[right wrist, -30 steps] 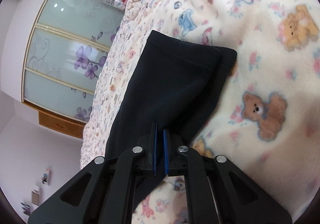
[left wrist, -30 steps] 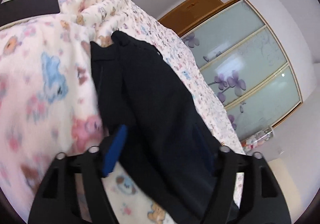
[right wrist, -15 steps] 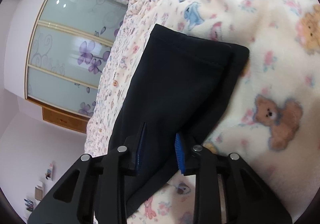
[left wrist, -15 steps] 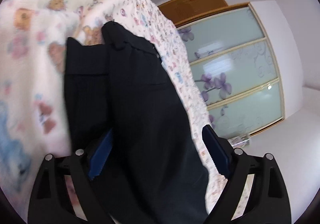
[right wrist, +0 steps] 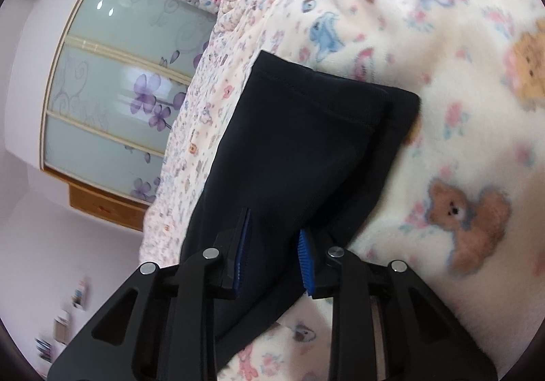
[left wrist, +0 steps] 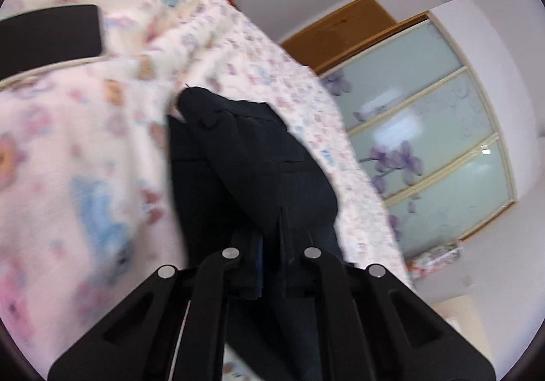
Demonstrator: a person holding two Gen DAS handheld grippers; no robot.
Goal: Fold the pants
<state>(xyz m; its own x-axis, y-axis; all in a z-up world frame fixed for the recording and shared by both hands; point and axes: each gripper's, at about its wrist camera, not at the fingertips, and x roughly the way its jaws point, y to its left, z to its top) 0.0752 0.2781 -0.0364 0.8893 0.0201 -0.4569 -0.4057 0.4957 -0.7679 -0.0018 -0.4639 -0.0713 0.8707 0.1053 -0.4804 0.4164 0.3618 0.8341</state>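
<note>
Left tool (left wrist: 269, 244) has just clamped the dark navy fabric pants (left wrist: 252, 170); right tool (right wrist: 272, 244) released.
Left now pinches the waist end; right sits spread over the hem end, ready for the fold.

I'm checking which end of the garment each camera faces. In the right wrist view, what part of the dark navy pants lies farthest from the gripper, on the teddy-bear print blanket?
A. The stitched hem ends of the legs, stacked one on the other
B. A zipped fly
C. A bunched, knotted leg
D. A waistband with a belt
A: in the right wrist view the dark navy pants end in two flat stitched hems, one atop the other, on the teddy-bear print blanket.
</note>
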